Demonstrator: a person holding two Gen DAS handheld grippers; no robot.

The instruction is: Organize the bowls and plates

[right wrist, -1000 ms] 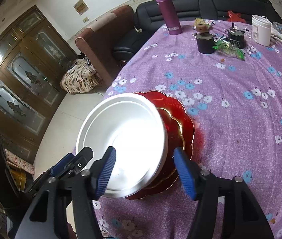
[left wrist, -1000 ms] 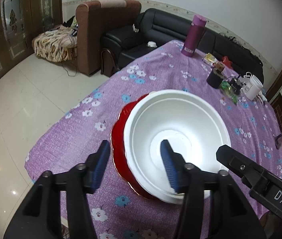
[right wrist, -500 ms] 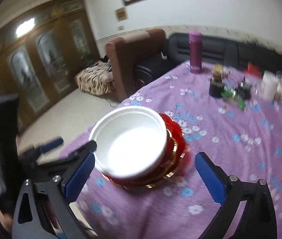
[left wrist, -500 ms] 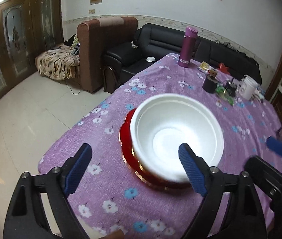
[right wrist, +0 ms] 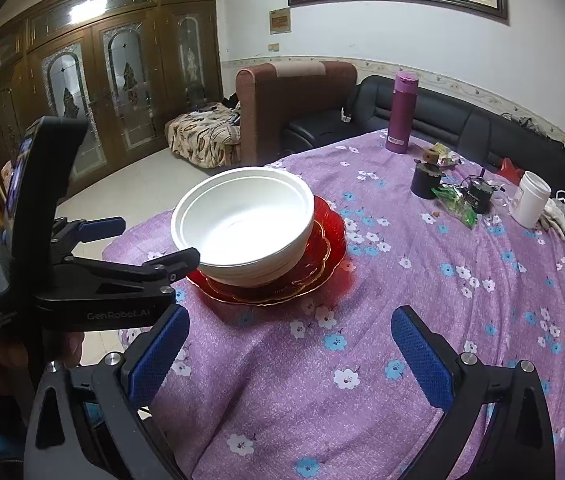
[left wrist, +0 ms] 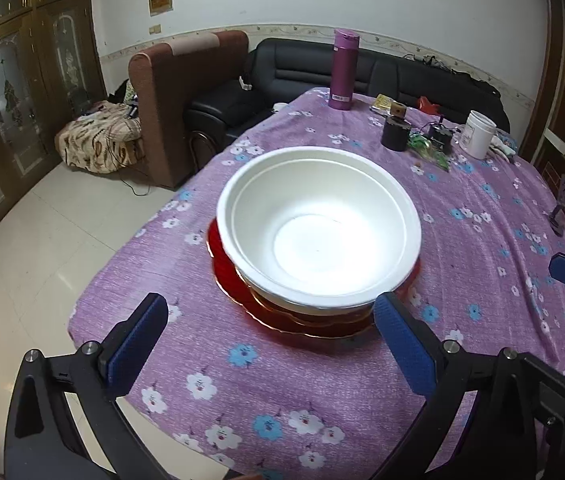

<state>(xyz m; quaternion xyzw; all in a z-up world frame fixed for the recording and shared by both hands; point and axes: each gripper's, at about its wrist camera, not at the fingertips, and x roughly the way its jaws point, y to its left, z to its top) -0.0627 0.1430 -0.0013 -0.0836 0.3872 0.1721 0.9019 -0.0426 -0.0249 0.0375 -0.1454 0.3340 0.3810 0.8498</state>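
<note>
Right gripper [right wrist: 288, 348] jaws just opened wide, nothing between them. White bowls [right wrist: 242, 222] stacked on red plates [right wrist: 322, 256] at 11 o'clock on the purple tablecloth [right wrist: 422, 304]. Left gripper [right wrist: 142, 244] at 9 o'clock, beside the stack.

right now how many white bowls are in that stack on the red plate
At least 2: the top white bowl sits nested in a second one, whose rim shows just below it, both on the red plate. More may be hidden inside.

My surface [left wrist: 282, 392] wears a purple flowered cloth carrying a red plate [left wrist: 242, 300], purple flask [left wrist: 344, 76], white jar [left wrist: 479, 135], and what may be dark tins [left wrist: 395, 133].
</note>
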